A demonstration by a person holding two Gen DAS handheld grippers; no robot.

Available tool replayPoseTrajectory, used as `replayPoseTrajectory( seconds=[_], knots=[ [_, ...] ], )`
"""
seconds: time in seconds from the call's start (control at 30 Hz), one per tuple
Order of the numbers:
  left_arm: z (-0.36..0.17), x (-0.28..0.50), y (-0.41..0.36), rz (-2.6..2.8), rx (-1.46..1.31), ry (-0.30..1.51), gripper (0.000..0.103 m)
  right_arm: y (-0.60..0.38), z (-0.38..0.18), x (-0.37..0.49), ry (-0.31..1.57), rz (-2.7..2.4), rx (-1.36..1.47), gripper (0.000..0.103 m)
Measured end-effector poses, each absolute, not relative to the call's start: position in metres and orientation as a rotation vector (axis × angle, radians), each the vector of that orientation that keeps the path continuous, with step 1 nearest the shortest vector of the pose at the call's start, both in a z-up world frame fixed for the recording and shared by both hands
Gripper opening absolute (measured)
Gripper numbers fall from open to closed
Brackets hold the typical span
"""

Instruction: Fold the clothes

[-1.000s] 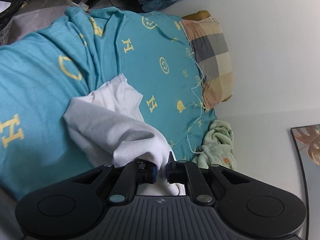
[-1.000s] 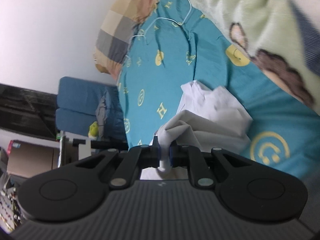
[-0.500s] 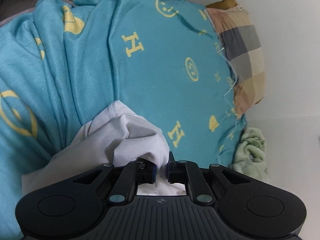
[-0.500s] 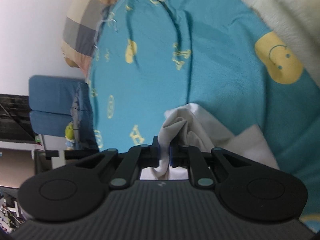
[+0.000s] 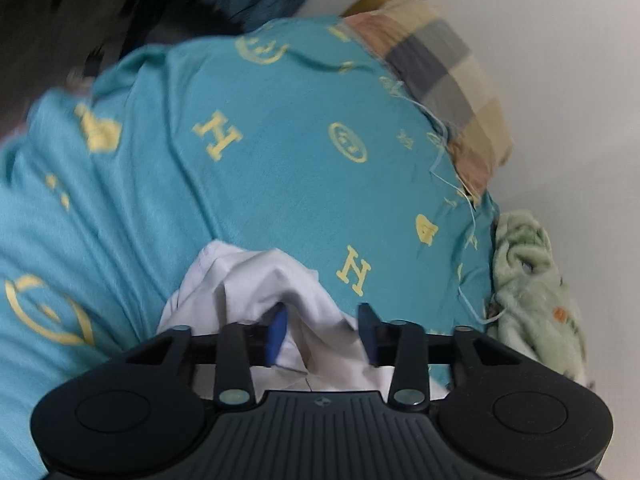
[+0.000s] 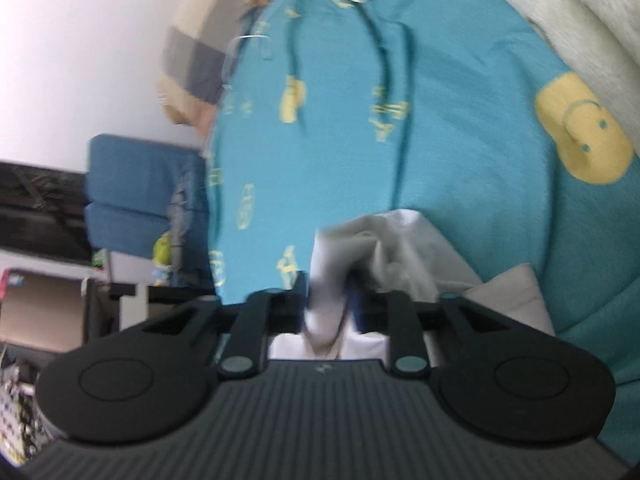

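Bunching white garment (image 5: 256, 280) on teal sheet (image 5: 280, 168)

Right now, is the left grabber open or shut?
Open. The left gripper has a wide gap between its blue pads, and the white garment lies loose between them.
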State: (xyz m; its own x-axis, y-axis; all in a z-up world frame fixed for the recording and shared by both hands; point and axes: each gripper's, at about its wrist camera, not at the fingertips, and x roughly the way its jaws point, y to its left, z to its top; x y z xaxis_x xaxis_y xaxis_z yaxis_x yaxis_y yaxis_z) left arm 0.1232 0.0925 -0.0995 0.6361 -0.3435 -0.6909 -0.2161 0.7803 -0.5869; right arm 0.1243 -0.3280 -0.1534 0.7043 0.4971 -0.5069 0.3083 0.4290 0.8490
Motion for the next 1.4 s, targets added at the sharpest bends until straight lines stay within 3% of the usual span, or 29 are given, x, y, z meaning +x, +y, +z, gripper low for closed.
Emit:
replayPoseTrajectory(
  seconds=[0.1,0.4,0.47,0.83,1.17,1.4],
  knots=[
    [-0.080,0.115,0.076,-0.089,-0.559,0.835,0.052,-0.323,-0.134,0.117,0.753,0.169,1.094,0.067],
    [-0.073,0.110,0.045,-0.123,-0.326,0.793,0.055,-0.281,-0.098,0.123,0.703,0.206,0.526,0.066],
    [-0.079,0.113,0.042,-0.127,-0.298,0.808,0.055,-0.275,-0.102,0.128,0.720,0.203,0.456,0.062],
    [-0.129,0.142,0.033,-0.100,-0.181,0.893,0.055,-0.270,-0.137,0.154,0.812,0.150,0.358,0.057],
    [-0.115,0.132,0.035,-0.108,-0.146,0.853,0.055,-0.261,-0.114,0.130,0.772,0.192,0.332,0.058],
    [-0.139,0.146,0.045,-0.088,-0.179,0.911,0.056,-0.258,-0.145,0.147,0.866,0.165,0.303,0.057]
  ],
)
